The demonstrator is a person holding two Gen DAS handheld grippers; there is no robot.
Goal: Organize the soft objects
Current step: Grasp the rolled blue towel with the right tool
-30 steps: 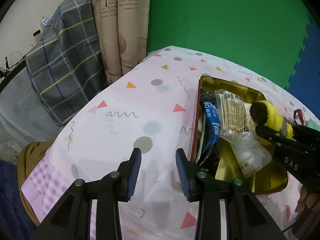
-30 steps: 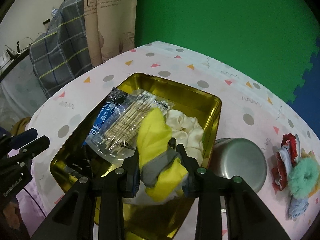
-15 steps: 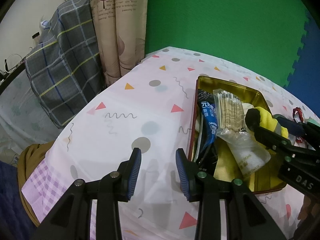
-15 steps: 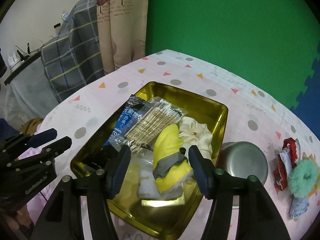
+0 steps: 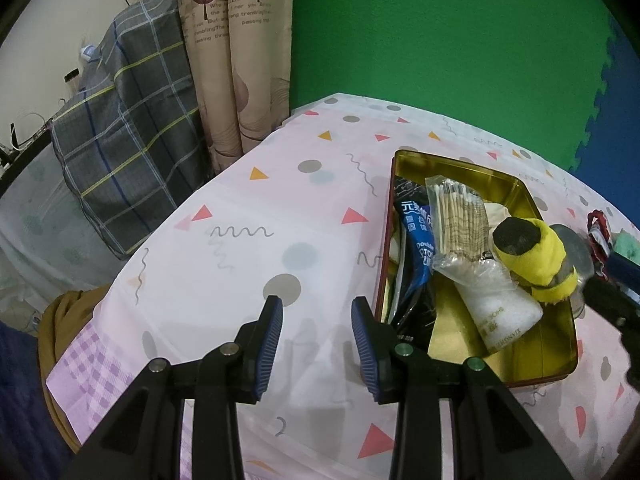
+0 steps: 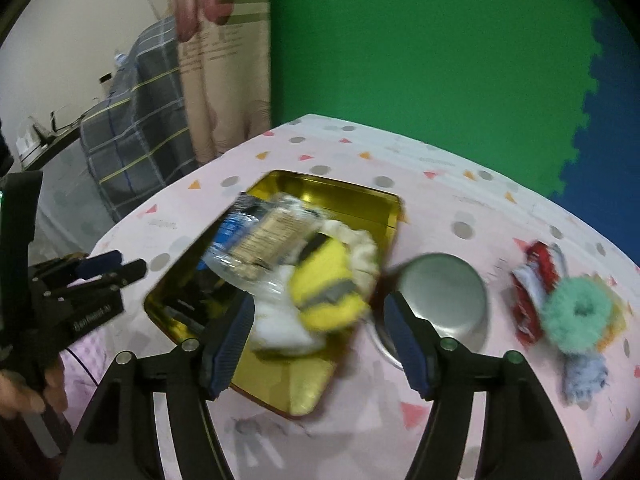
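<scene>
A yellow plush toy with a grey band (image 6: 326, 292) (image 5: 534, 254) lies in the gold tin (image 6: 348, 196) (image 5: 460, 162), on a white pack and next to a cream scrunchie (image 6: 362, 252). A cotton swab bag (image 5: 460, 212) and a blue packet (image 5: 420, 240) lie in the tin too. My right gripper (image 6: 318, 330) is open and empty, above the tin's near edge. My left gripper (image 5: 316, 334) is open and empty over the tablecloth left of the tin. A teal scrunchie (image 6: 578, 312) and red and blue scrunchies (image 6: 536, 280) lie right of the tin.
A steel bowl (image 6: 440, 296) sits upside down between the tin and the scrunchies. The pink patterned tablecloth (image 5: 240, 248) covers the table. A plaid-covered object (image 5: 128, 144) and curtains (image 5: 240, 60) stand beyond the left edge. A green wall is behind.
My right gripper opened and let go of the yellow plush toy in the tin, then pulled back and up. The left gripper hardly moved.
</scene>
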